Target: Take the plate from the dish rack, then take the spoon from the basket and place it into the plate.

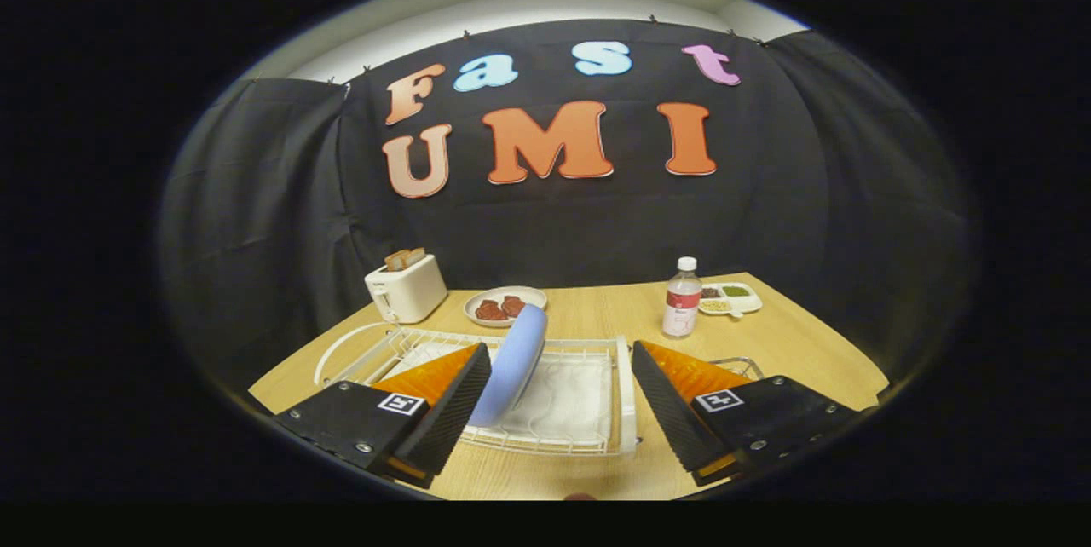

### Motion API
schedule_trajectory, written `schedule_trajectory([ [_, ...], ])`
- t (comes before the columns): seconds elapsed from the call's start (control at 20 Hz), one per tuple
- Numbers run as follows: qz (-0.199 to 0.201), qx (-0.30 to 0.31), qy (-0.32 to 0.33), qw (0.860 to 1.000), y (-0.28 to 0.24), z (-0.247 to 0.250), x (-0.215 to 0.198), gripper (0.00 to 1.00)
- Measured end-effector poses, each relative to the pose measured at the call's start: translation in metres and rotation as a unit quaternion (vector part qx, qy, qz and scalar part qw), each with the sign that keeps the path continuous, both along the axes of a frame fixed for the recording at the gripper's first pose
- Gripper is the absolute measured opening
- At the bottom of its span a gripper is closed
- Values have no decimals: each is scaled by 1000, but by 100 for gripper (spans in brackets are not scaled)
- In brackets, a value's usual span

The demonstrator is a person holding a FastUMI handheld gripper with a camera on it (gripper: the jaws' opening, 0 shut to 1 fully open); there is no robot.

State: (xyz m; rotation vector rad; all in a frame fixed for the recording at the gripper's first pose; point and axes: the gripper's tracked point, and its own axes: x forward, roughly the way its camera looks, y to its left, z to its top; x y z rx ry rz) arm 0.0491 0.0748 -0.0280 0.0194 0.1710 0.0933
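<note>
plate [514,362] stands on edge in dish rack [588,402] on bench [597,308], just beside the left finger; gripper [561,411] jaws apart, gripping nothing; bottle [682,298] at one o'clock.

The bottle [682,298] carries a red label, its print too small to read; square black-and-white markers sit on the gripper [561,411], perhaps coded, illegible.
</note>
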Motion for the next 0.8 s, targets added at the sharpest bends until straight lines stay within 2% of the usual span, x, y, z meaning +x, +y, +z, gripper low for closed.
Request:
schedule_trajectory([
  [0.1,5,7,19,1000,11,-8,9,99],
  [0.55,-18,48,105,993,30,-48,60,98],
  [0.75,-31,61,132,989,37,-61,71,84],
  [0.8,-35,63,138,988,38,-62,73,77],
])
